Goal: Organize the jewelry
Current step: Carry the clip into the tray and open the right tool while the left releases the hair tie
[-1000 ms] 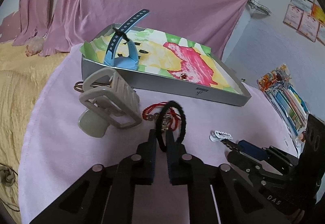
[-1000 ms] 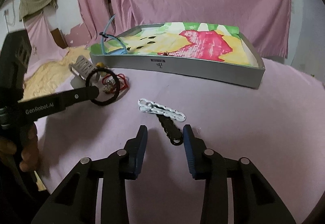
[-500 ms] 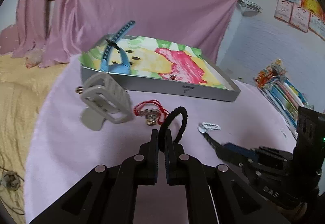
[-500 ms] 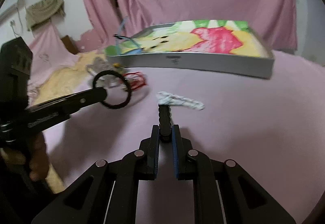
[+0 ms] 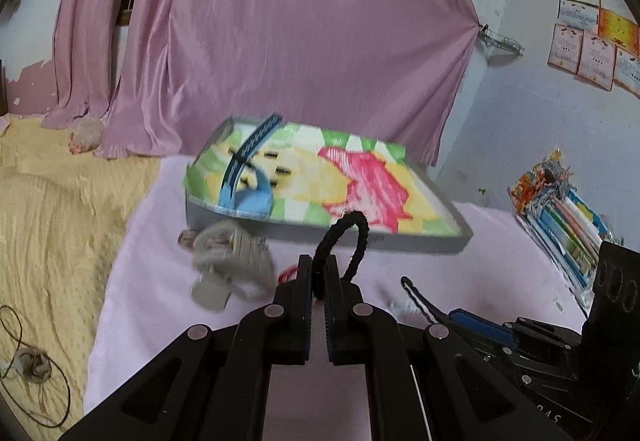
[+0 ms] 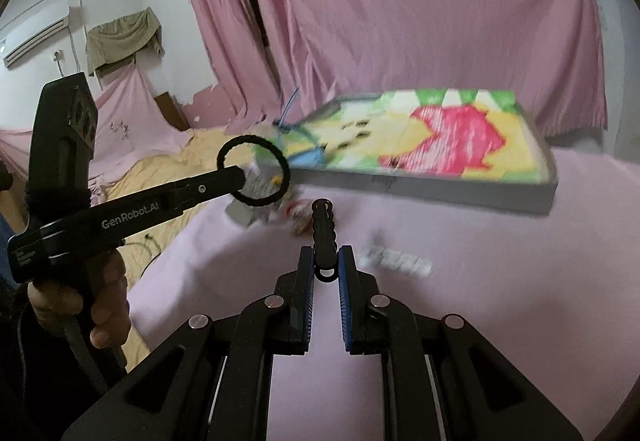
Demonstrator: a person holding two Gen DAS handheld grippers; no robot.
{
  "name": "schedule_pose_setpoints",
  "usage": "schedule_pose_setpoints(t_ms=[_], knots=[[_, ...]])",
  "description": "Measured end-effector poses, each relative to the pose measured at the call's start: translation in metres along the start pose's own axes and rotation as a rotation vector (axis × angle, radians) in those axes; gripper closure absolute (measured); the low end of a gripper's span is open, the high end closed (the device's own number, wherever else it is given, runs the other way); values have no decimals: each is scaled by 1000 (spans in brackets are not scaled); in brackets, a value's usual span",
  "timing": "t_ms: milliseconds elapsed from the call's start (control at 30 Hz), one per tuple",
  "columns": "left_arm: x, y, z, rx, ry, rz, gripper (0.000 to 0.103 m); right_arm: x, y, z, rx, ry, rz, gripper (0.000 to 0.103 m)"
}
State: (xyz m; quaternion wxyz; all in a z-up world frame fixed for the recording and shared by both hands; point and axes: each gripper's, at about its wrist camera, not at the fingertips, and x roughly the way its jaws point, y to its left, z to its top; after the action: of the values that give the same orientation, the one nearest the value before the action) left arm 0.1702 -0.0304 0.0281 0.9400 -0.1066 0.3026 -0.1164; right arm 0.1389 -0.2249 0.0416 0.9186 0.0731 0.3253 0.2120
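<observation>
Two loads are up off the pink worktop [image 6: 500,281]: the left hand-held gripper [image 5: 319,273] pinches a black hair tie [image 5: 344,241] — the right hand-held gripper [image 6: 326,261] clamps a black beaded bracelet [image 6: 323,229]. Both hang before the grey tray [image 6: 440,187].

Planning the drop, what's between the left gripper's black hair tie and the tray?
Left wrist view: pale watch and red cord lie low on the cloth before the tray; hair tie is raised above them.

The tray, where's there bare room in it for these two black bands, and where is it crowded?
The tray is bare across its pink-and-yellow middle and right end, up to the grey rim. Only its left end is taken, by the blue strap. In front of that end, the beige clip and red cord crowd the cloth.
</observation>
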Motion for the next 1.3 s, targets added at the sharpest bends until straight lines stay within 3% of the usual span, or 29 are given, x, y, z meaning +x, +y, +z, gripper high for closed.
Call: schedule_pose_setpoints(t_ms=[267,567,933,1300], knots=[[40,-11,39,-9,-21,9,98,17,-34,50,5,-71,-115,92],[95,-9,55,-38,78,36,98,61,-59,82,16,-4,-188,92],[124,-8,49,-29,181,61,98,108,-76,85,39,121,-203,92],[131,-7,46,-36,218,43,98,124,-79,80,54,178,-197,92]])
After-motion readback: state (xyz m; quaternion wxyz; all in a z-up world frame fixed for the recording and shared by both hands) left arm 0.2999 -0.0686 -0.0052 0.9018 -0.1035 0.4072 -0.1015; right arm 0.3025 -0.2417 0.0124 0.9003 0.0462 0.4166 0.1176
